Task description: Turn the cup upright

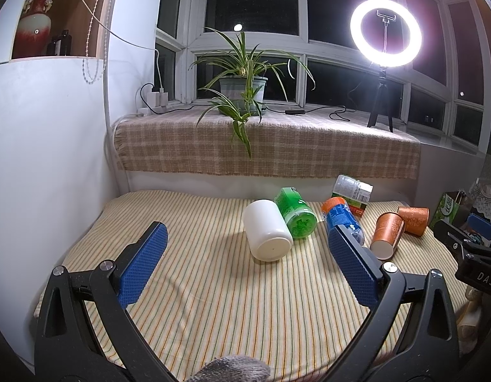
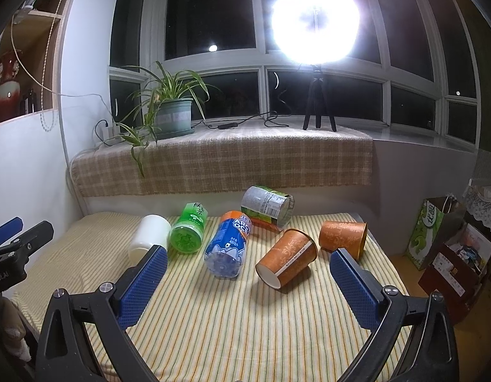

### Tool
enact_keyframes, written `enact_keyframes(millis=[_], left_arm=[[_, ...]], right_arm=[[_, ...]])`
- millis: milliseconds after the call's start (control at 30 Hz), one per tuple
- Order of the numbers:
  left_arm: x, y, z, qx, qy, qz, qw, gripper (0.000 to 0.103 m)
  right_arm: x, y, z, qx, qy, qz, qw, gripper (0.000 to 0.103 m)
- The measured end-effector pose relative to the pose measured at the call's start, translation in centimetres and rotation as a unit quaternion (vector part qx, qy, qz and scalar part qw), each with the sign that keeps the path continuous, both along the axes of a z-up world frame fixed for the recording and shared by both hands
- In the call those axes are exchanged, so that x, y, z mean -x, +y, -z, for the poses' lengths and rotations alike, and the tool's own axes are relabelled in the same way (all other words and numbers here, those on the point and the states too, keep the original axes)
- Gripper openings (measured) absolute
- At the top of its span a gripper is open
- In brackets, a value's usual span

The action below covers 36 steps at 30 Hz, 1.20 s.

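1. Cups lie on their sides on the striped cloth (image 2: 245,318): a white cup (image 1: 267,229), a near orange paper cup (image 2: 287,258) and a far orange paper cup (image 2: 342,238), the orange two side by side.
2. Between the white cup and the orange pair lie a green bottle (image 2: 188,230) and a blue bottle (image 2: 228,245), with a labelled can (image 2: 266,207) behind them.
3. Left gripper (image 1: 247,261) hangs spread, nothing between its fingers, facing the white cup.
4. Right gripper (image 2: 248,281) hangs spread and empty near the closer orange cup.

Smooth matt white plastic cup (image 1: 267,229); patterned orange paper cups (image 2: 287,257); glossy clear plastic bottles (image 2: 227,244); woven striped cotton tablecloth (image 2: 245,324); coarse plaid cloth (image 1: 267,146) on windowsill; textured blue rubber-like pads (image 1: 143,262) on matt black plastic gripper arms.
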<state>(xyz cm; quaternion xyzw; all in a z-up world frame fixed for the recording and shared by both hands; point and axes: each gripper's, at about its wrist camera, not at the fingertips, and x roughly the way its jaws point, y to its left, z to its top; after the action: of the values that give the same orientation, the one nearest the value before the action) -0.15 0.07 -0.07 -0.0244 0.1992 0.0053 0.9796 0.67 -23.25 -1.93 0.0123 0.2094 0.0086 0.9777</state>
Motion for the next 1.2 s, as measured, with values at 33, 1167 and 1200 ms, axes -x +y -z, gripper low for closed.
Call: enact_keyframes(millis=[33,1167,1200], left_arm=[[0.0,0.01,0.0,0.0,0.0,0.0,1.0,0.103],[-0.25,0.36,0.3,-0.001,0.002,-0.001,1.0,0.102],[-0.24,0.47,0.34,0.0,0.003,-0.002,1.0,0.102]], right_arm=[[-0.13,-0.03,-0.01,0.0,0.001,-0.001,1.0,0.103],[-1.09,-0.35,0.15,-0.01,0.018,-0.009,1.0,0.103],[-1.12,-0.23,0.16,-0.01,0.019,-0.011,1.0,0.103]])
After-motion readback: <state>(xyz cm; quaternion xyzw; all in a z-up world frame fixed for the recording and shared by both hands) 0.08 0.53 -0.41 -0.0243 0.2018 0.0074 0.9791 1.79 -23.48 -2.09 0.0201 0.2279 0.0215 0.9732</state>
